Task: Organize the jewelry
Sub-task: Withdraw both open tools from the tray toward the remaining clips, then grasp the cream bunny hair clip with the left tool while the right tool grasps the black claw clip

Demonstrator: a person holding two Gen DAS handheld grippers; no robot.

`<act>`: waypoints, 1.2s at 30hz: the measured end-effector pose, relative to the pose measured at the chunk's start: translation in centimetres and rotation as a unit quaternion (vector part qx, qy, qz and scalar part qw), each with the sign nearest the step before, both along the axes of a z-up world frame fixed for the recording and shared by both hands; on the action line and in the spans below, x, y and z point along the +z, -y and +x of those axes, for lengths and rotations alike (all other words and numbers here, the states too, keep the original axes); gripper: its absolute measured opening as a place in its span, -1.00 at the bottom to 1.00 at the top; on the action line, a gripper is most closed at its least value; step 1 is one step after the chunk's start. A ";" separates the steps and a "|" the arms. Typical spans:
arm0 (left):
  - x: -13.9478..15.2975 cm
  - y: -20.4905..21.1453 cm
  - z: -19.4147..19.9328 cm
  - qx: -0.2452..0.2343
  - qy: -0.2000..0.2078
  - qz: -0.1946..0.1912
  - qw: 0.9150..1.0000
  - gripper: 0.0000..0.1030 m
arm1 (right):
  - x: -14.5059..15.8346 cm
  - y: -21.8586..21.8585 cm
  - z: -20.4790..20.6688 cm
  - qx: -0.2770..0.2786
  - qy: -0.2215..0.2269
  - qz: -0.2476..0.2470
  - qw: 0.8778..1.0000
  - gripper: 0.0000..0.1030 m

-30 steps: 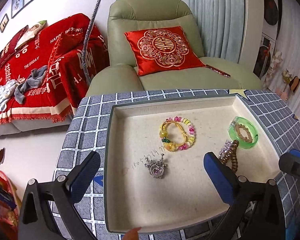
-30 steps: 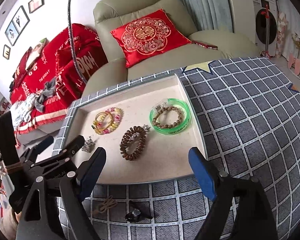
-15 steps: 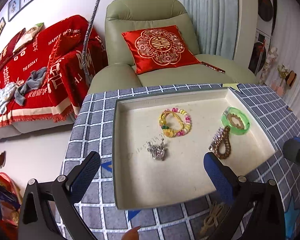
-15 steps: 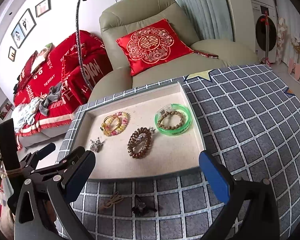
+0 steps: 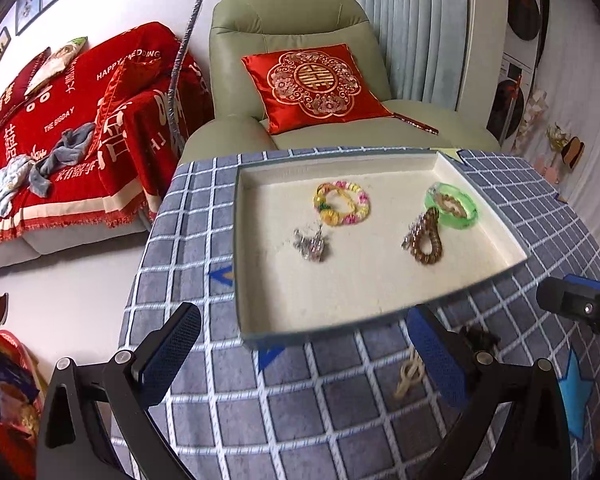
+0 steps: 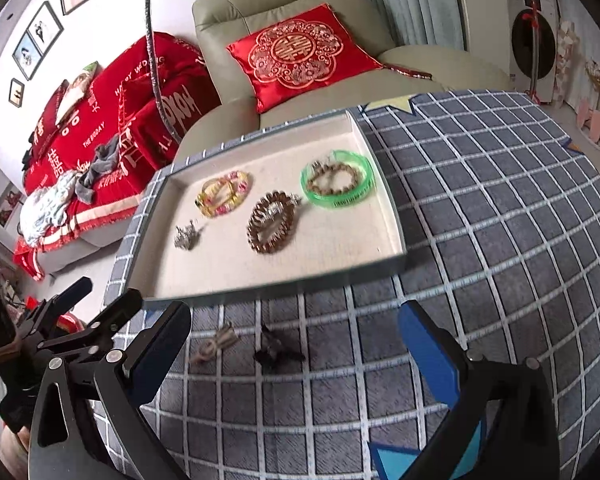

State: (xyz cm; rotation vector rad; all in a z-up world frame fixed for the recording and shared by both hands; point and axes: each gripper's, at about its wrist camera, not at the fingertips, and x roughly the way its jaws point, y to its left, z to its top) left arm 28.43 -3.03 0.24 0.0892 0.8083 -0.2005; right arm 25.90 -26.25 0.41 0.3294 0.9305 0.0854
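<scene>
- My right gripper [image 6: 296,356] and left gripper [image 5: 304,356] both gape, gripping nothing.
- Between my right jaws lie a black hair clip [image 6: 274,350] and a tan knotted cord [image 6: 216,344].
- Beyond them, the tray [image 6: 284,280] holds bracelets.

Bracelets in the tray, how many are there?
4: yellow-pink bracelet toward the back left, brown bead bracelet in the middle, green bangle right, tan bead bracelet inside it.

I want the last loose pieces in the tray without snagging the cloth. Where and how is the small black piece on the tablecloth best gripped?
The small black piece lies low on the checked tablecloth, in front of the tray and right of the tan knotted cord. Probably come from above with the open right gripper, jaws straddling its raised middle rather than the thin ends. Its blurred shape leaves details uncertain.
</scene>
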 end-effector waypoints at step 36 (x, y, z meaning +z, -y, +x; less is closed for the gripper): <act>-5.2 0.0 -2.5 -0.043 -0.063 0.042 0.996 1.00 | -4.7 -5.6 0.6 -0.002 -0.061 -0.093 0.994 0.23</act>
